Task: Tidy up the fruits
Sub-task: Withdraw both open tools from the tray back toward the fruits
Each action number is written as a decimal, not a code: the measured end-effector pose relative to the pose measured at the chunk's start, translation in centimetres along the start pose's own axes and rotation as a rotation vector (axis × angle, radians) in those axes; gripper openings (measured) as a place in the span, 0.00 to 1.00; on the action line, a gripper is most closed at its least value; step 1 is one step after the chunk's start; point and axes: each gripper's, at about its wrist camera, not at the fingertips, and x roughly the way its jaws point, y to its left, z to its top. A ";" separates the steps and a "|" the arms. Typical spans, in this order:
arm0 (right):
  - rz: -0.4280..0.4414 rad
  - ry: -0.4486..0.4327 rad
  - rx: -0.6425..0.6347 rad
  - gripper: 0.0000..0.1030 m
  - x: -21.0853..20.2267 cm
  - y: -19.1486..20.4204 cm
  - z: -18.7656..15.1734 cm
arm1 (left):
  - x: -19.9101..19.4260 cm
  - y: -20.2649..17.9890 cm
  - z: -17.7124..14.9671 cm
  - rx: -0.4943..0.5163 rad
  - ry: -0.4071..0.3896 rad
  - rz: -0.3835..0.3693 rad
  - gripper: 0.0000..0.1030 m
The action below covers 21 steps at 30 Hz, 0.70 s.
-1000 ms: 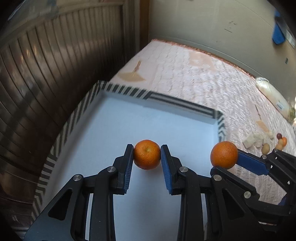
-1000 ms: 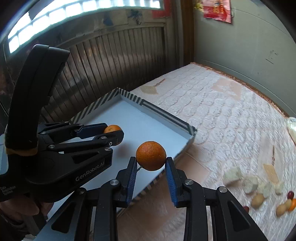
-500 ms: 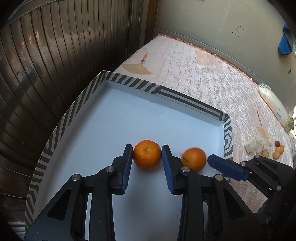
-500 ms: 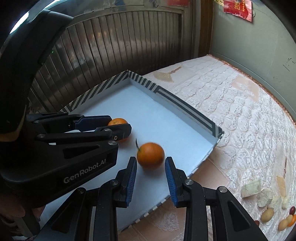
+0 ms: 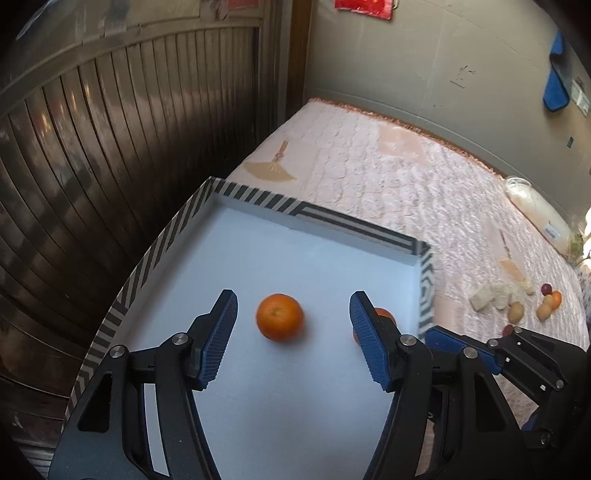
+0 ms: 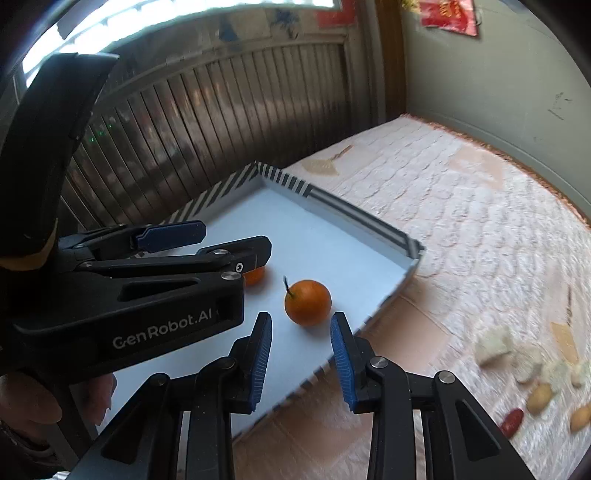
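Two oranges (image 5: 279, 316) (image 6: 307, 302) lie in tray (image 5: 317, 218). Left gripper (image 5: 293, 334) and right gripper (image 6: 301, 360) fingers apart, empty. More fruit (image 5: 532, 308) left on mattress.

"What kind of place is this?"

"A room in a home. There's a bed with a pink quilted cover (image 5: 406, 192)."

"What else?"

"Behind the bed is a gray wall (image 5: 424, 55) with a red paper (image 5: 364, 7) stuck on. Beside the bed are dark wooden slats (image 5: 92, 147)."
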 end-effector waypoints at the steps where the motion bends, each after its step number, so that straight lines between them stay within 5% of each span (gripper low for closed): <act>1: -0.015 -0.011 0.003 0.32 -0.7 -0.1 -0.3 | -0.4 -0.3 -0.1 0.004 -0.011 0.001 0.62; 9: -0.090 -0.085 0.049 0.45 -5.7 -2.2 -3.2 | -2.7 -4.0 -1.2 0.060 -0.051 -0.068 0.62; 21: -0.263 -0.108 0.168 0.45 -12.5 -8.2 -9.1 | -3.8 -11.5 -3.6 0.171 -0.038 -0.180 0.62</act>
